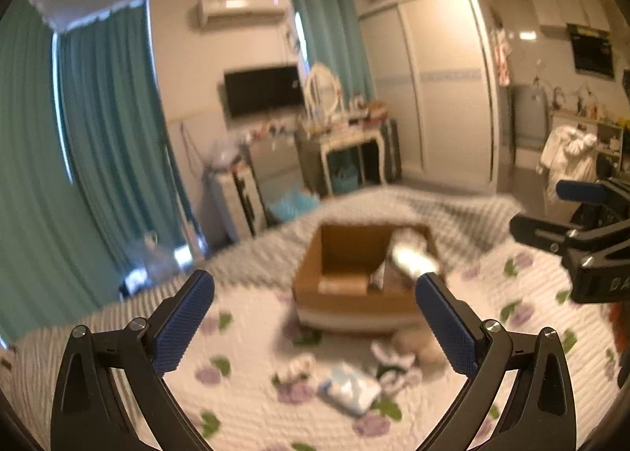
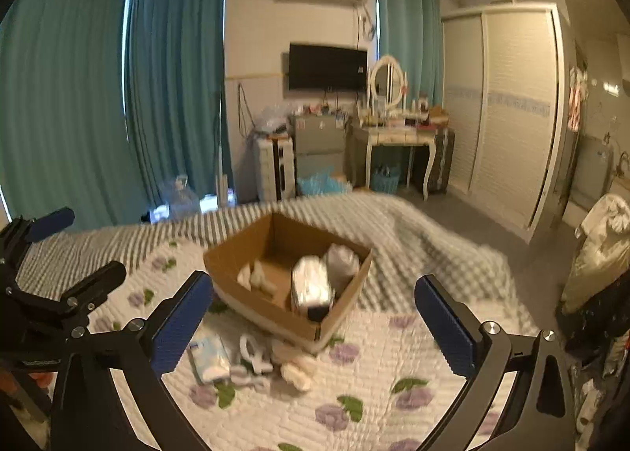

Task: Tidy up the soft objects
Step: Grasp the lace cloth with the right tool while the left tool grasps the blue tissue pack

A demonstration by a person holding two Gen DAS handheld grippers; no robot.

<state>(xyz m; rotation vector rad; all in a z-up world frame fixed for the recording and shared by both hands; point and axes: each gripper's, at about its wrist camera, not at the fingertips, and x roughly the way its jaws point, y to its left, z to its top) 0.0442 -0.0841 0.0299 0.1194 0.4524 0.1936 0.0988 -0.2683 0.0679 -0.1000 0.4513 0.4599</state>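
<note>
Right wrist view shows the cardboard box ahead of the right gripper, already holding several soft items; a tissue pack and socks lie loose below it. Both the right and the left gripper gape wide, empty.

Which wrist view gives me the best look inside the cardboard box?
The right wrist view. It looks down into the box, showing its floor and several pale, blurred bundles inside. In the left wrist view the box is more blurred and seen from a lower angle, and the gripper's finger overlaps its near corner.
</note>
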